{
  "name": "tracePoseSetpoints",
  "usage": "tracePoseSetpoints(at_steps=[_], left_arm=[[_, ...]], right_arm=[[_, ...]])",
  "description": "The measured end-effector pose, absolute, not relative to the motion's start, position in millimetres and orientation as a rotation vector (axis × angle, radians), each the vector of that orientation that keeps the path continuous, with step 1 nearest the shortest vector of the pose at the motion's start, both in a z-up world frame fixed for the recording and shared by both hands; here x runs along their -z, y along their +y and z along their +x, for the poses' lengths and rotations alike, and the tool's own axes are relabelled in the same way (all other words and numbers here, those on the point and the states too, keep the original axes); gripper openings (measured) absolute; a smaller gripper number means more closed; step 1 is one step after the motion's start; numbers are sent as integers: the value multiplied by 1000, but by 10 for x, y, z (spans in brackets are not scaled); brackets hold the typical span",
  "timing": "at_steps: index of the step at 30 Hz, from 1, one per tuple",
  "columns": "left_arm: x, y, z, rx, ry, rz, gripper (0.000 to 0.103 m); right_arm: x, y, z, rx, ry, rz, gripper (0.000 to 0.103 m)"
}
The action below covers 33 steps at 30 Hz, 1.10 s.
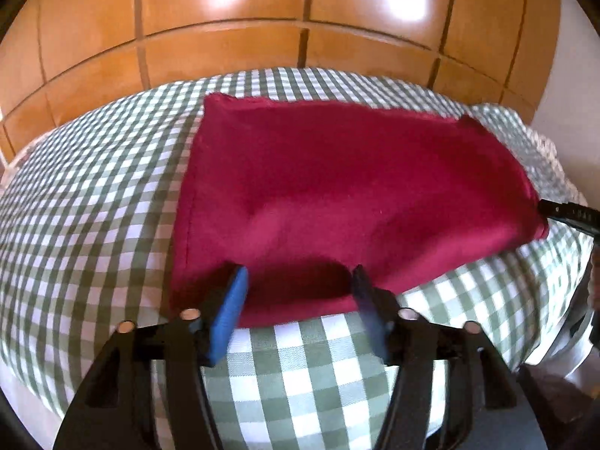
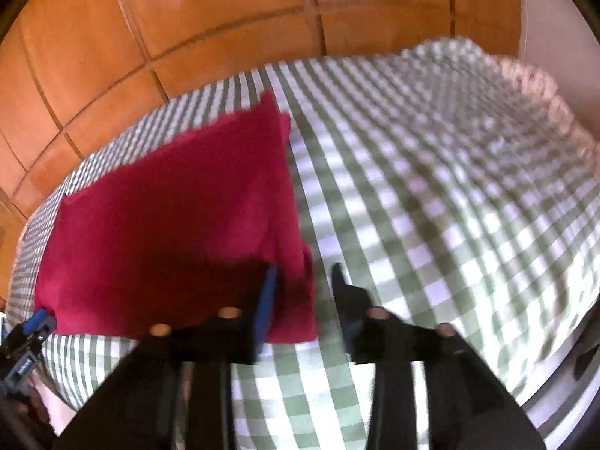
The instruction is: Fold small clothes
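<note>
On checked bedcover (image 1: 93,195), red cloth (image 1: 337,187) lengthwise left-right

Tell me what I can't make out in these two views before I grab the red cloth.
- Left wrist view: the red cloth's near edge, shadowed between the left gripper's open fingers; contact unclear.
- Left wrist view: the right gripper, cut off by the frame's right edge.
- Right wrist view: motion blur smears the right gripper's fingers and the cloth's corner.
- Both views: layer count; underside hidden against the checked tablecloth.
</note>
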State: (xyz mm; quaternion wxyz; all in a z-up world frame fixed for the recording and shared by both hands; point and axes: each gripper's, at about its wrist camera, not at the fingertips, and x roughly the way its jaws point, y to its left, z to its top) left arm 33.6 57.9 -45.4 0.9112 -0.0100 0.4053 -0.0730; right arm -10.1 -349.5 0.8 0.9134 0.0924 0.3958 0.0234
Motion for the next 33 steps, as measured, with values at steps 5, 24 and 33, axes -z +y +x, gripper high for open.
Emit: tracePoseSetpoints(at_steps=[5,24,33], left_arm=[[347,676,375,51,818,-21,65],[288,1020,576,-105,815,6,65],[224,1316,988,-39,838,-86,65]], right_arm=[[-206,-2920,-205,-232,769,136,51],[332,-1918,-204,-444,875,30,50],[324,-1890,-174,-441,877,54,52]])
